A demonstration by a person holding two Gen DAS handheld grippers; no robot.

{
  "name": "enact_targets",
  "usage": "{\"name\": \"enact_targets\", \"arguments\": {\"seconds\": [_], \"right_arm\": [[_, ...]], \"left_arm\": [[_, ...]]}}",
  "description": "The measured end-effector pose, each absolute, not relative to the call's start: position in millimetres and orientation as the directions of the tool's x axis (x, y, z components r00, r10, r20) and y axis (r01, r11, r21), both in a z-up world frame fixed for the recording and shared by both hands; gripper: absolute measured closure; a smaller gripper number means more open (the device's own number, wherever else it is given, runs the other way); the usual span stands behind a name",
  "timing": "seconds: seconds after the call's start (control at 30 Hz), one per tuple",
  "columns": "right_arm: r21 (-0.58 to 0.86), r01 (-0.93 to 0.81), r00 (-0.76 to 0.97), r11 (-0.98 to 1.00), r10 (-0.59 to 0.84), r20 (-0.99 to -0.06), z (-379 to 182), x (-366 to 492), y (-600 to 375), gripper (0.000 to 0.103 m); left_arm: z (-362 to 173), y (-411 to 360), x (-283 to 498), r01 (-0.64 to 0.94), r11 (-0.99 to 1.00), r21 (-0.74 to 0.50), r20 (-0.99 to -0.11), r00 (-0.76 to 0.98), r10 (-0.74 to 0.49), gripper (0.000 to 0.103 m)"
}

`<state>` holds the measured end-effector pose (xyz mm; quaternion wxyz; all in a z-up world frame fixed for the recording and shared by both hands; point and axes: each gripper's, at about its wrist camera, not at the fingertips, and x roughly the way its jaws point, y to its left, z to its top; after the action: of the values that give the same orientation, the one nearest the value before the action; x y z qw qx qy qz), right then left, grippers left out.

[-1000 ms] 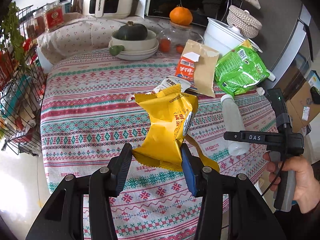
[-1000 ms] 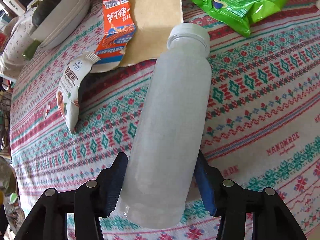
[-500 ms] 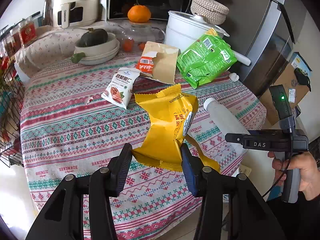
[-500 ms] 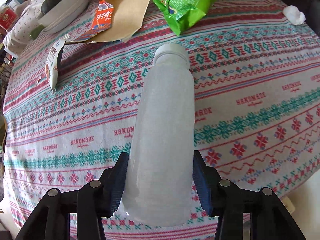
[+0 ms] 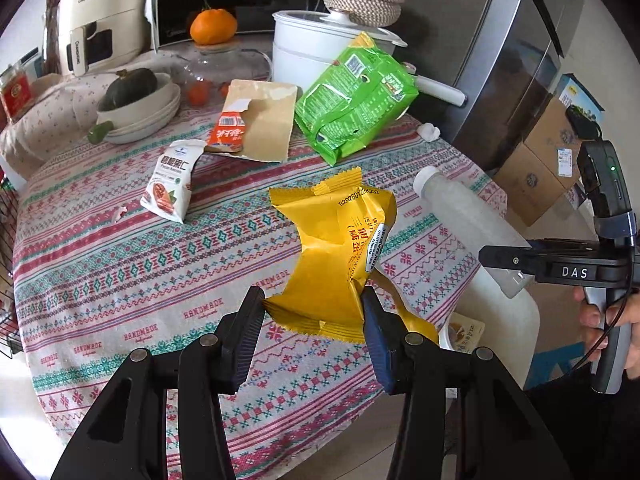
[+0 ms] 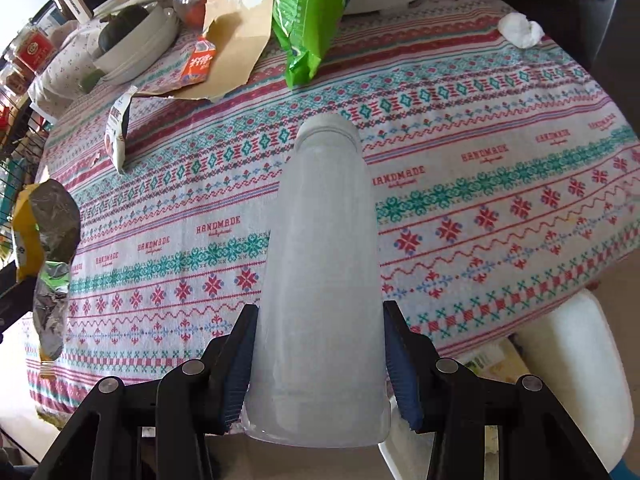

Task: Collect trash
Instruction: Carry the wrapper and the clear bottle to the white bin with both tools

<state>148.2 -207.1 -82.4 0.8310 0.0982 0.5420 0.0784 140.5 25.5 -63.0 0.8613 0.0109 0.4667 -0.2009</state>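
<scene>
The left tool [image 5: 314, 322] is clenched on one crumpled yellow snack wrapper [image 5: 334, 256], held above the near right edge of the counter [image 5: 120, 280]; the right tool [image 6: 318, 354] grips one frosted white plastic bottle [image 6: 320, 280] by its base, cap pointing away, out over the same near edge; beside that edge sits a white bin [image 6: 576, 380]; the near half of the patterned cloth lies bare; at the far side remain one green bag [image 5: 354, 100], one torn brown envelope [image 5: 266, 120], one small white packet [image 5: 172, 186], one crumpled tissue [image 6: 520, 30].
</scene>
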Motion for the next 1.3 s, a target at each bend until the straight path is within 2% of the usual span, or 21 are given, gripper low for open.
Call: {"name": "enact_targets", "arguments": {"seconds": [0.4,0.67,0.97,1.3], "right_arm": [[0.290,-0.011,0.477,0.957,0.260,-0.839,-59.5,106.7,-249.2,0.051],[0.295,0.022,0.511,0.955,0.243,-0.824,-55.8,69.0,-287.5,0.051],[0.272,0.128,0.469,0.954,0.184,-0.864,-81.1,30.9,-333.0,0.051],[0.252,0.241,0.410,0.937,0.137,-0.902,-111.1,0.7,-368.2,0.051]], "left_arm": [[-61.0,-43.6,120.4,0.492,0.854,-0.169,-0.805,0.431,-0.407,0.052],[-81.0,-107.4,98.2,0.604,0.781,-0.161,-0.825,0.352,-0.443,0.052],[-119.8,-173.5,75.3,0.706,0.692,-0.153,-0.855,0.257,-0.451,0.052],[-154.9,-220.1,62.5,0.772,0.626,-0.109,-0.867,0.234,-0.440,0.051]]}}
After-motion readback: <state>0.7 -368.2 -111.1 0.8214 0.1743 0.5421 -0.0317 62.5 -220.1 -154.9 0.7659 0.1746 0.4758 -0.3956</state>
